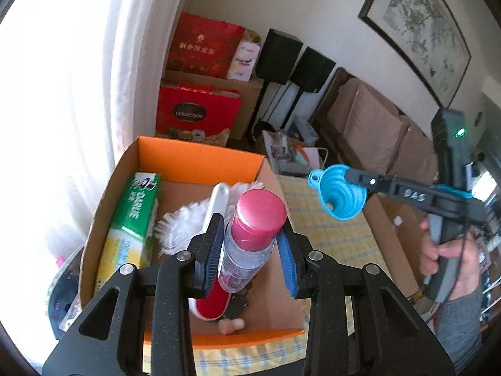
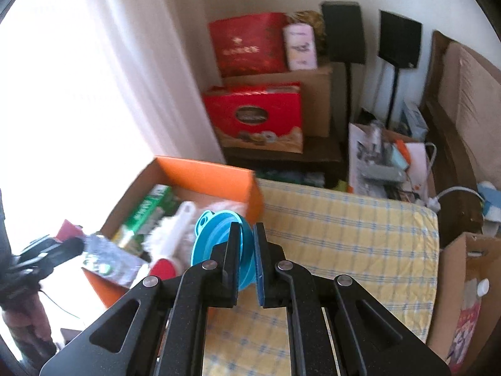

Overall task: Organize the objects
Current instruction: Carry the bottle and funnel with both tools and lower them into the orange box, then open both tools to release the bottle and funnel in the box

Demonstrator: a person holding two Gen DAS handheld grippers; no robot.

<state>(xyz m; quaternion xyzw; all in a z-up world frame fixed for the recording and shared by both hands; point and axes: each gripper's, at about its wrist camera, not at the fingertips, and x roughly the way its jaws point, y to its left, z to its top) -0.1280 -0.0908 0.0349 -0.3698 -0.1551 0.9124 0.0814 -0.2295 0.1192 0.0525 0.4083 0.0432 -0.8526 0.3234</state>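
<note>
Left wrist: bottle (image 1: 250,238) upright in left tool (image 1: 250,250), red cap up

home living room | sofa (image 1: 375,119) | framed painting (image 1: 419,22) | speakers (image 1: 278,56)

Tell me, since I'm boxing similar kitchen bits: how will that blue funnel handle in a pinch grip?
The blue funnel has stepped collapsible rings, so it probably squashes. The right claw grips only its edge, so it may swing. It looks light.
</note>
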